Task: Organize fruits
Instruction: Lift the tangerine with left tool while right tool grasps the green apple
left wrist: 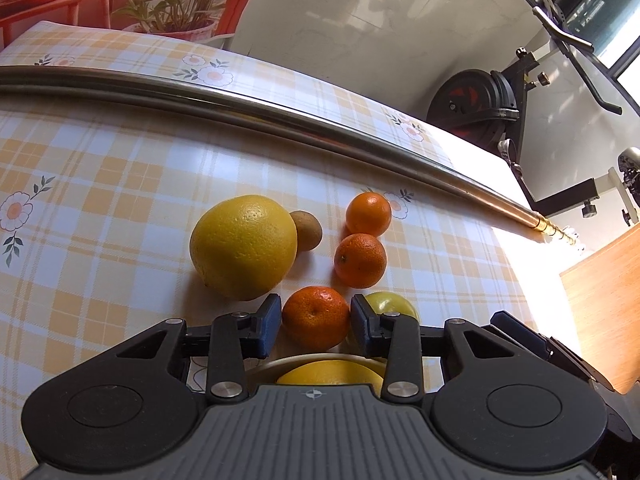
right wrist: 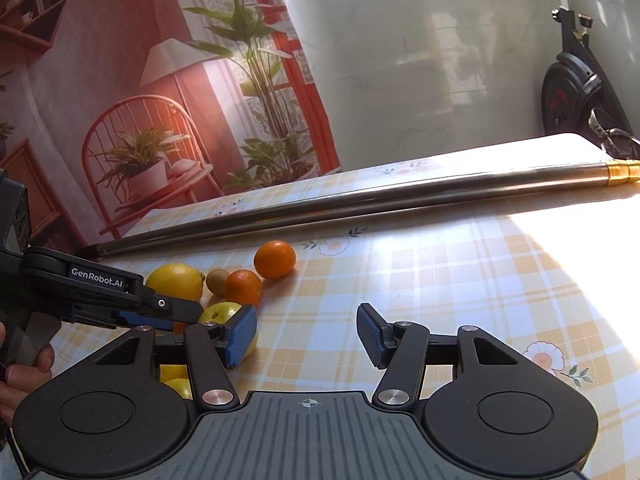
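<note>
My left gripper (left wrist: 316, 326) is shut on a mandarin (left wrist: 316, 318), its blue pads pressing both sides. Just below it lies a pale plate (left wrist: 296, 360) holding a yellow fruit (left wrist: 332, 374). On the checked cloth beyond lie a big yellow grapefruit (left wrist: 244, 246), a kiwi (left wrist: 308, 230), two more mandarins (left wrist: 360, 260) (left wrist: 368, 214) and a greenish apple (left wrist: 394, 306). In the right wrist view my right gripper (right wrist: 306, 336) stands open over bare cloth, with the apple (right wrist: 220, 312) behind its left finger. The left gripper (right wrist: 180, 322) reaches in from the left.
A long steel pole (left wrist: 280, 116) lies across the table behind the fruit. An exercise bike (left wrist: 480, 108) stands beyond the table's far edge, and a wooden surface (left wrist: 608, 300) sits to the right. A person's hand (right wrist: 24, 364) holds the left gripper's handle.
</note>
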A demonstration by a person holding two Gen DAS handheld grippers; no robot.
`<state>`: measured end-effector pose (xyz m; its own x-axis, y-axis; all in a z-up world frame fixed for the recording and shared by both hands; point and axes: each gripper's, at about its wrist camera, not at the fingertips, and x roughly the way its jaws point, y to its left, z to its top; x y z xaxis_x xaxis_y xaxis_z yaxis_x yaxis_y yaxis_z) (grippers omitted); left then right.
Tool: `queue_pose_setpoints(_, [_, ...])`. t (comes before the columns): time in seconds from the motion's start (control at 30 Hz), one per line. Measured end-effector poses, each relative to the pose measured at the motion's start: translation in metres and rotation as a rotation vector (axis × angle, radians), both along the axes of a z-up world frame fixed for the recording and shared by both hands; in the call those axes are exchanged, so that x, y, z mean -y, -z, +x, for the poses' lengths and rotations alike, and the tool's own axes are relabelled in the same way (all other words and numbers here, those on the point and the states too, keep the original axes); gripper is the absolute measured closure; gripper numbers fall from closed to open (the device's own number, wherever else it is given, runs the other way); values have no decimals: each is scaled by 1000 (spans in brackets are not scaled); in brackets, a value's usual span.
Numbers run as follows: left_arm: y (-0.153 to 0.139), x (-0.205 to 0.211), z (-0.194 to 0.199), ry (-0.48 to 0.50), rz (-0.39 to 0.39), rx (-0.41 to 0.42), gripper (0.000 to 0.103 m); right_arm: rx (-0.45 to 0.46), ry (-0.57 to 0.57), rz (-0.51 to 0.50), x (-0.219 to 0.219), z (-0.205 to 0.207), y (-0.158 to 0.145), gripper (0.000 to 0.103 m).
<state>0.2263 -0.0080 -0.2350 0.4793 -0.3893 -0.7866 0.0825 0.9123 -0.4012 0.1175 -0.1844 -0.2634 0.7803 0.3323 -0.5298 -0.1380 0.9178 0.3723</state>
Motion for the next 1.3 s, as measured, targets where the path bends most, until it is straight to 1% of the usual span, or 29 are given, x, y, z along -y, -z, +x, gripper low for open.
queue_pose_setpoints(0.13, [0, -2, -1, 6, -9, 7, 64, -3, 1, 2, 0, 1, 1, 50])
queue_pose_setpoints(0.23, [-2, -3, -4, 2, 1, 15, 65, -2, 0, 1, 0, 1, 1, 50])
queue_pose_setpoints(0.37, [-13, -2, -17, 16, 34, 76, 65, -3, -2, -2, -1, 2, 2, 50])
queue_pose_setpoints(0.5, [-22, -6, -26, 18, 32, 104, 66, -11, -10, 1, -3, 3, 4, 50])
queue_pose_setpoints(0.7, [-36, -9, -43, 33, 68, 161, 66, -18, -42, -2, -10, 6, 3, 50])
queue_pose_setpoints(0.93, [-50, -9, -63, 49, 110, 233, 66, -14, -114, -56, -33, 11, -3, 50])
queue_pose_setpoints(0.97, [-51, -9, -66, 51, 114, 244, 67, -13, -125, -64, -36, 13, -5, 50])
queue_pose_setpoints(1.0, [-52, -9, -68, 50, 114, 251, 72, -11, -134, -69, -39, 14, -6, 50])
queue_pose_setpoints(1.03, [-54, -11, -70, 45, 113, 260, 81, -12, -143, -72, -41, 16, -7, 50])
queue_pose_setpoints(1.13, [-55, -14, -72, 50, 94, 262, 82, -19, -161, -76, -48, 22, -8, 50])
queue_pose_setpoints(1.2, [-47, -14, -67, 55, 86, 230, 82, -34, -179, -74, -52, 26, -6, 51])
queue_pose_setpoints(1.3, [-35, -18, -61, 33, 64, 197, 82, -44, -180, -88, -58, 29, -5, 51])
